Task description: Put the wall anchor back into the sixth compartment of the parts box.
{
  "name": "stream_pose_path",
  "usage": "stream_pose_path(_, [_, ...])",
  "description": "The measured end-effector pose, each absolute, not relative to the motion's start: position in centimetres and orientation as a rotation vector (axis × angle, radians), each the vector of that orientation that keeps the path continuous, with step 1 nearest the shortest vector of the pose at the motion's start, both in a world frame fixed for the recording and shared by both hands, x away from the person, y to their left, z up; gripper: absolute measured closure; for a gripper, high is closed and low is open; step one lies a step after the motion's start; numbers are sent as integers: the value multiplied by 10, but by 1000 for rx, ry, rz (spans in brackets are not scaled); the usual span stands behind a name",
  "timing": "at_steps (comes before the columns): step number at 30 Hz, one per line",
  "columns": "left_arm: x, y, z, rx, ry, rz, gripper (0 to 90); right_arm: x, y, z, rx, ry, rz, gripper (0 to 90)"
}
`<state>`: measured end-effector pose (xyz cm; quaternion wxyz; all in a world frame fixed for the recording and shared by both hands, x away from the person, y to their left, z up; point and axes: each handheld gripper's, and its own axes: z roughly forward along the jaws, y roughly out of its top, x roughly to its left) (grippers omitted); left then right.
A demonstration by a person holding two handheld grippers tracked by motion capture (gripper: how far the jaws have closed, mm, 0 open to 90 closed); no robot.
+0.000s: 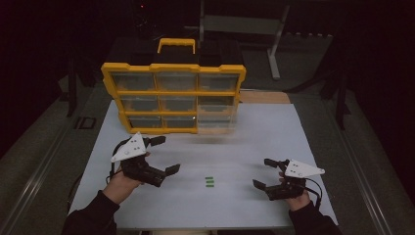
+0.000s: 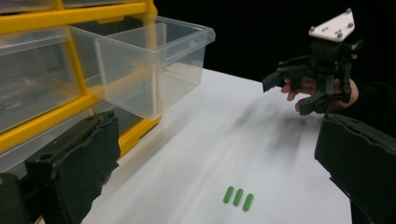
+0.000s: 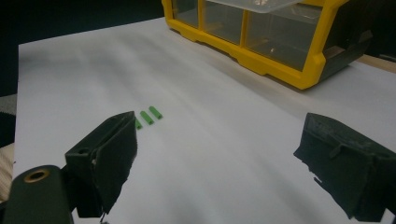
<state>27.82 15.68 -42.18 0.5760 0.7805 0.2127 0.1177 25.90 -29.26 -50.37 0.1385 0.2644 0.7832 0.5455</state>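
Grippers hover wide-jawed and empty over a white table [image 1: 244, 137] as three small green pegs [image 1: 209, 181] lie side by side near its front edge, between the left gripper [image 1: 162, 154] and the right gripper [image 1: 262, 172]. Beyond them, at the far left, a yellow organizer [image 1: 173, 95] stands with one clear drawer [image 2: 149, 65] pulled out. The pegs look light, stiff and smooth, likely to roll or skid, so each is probably best pinched across its middle, one at a time.
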Motion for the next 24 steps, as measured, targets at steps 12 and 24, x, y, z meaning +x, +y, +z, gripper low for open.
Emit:
stream_pose_path(12, [287,122,-436,1887,422,213,0,259,-291,-505,769,2271,1582,118])
stream_pose_path(24, [294,96,-460,1957,355,173,123,260,-292,-505,768,2274,1584,118])
